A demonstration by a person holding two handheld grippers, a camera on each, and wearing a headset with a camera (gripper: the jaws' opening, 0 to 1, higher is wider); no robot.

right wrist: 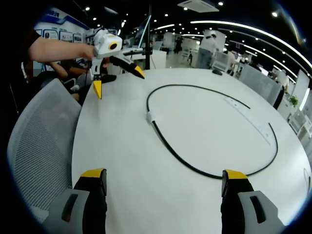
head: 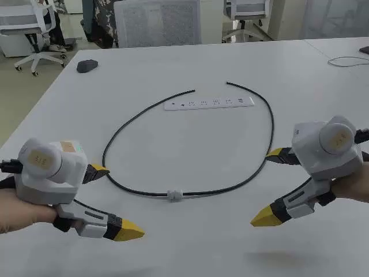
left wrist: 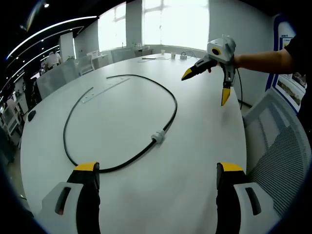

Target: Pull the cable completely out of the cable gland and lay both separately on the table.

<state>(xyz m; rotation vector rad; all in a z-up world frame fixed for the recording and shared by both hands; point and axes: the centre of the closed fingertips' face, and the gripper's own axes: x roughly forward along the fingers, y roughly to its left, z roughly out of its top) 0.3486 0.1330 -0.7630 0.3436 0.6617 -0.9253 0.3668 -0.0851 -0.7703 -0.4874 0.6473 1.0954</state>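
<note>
One cable point(head: 273, 130), threaded through one gland point(head: 174, 195), lay centred on the desk point(head: 190, 254); two claws, left claw point(head: 122, 202) and right claw point(head: 264, 186), hovered spread wide, empty.

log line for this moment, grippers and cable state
left gripper: open, off cable | right gripper: open, off cable | cable gland: threaded on cable, on table | pull: not begun

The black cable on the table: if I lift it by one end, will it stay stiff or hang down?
Probably it hangs: the cable lies in a loose, smooth loop, so it seems flexible, not rigid. Thin and long, it likely weighs little. The small gland threaded on it may slide along when one end rises.
</note>
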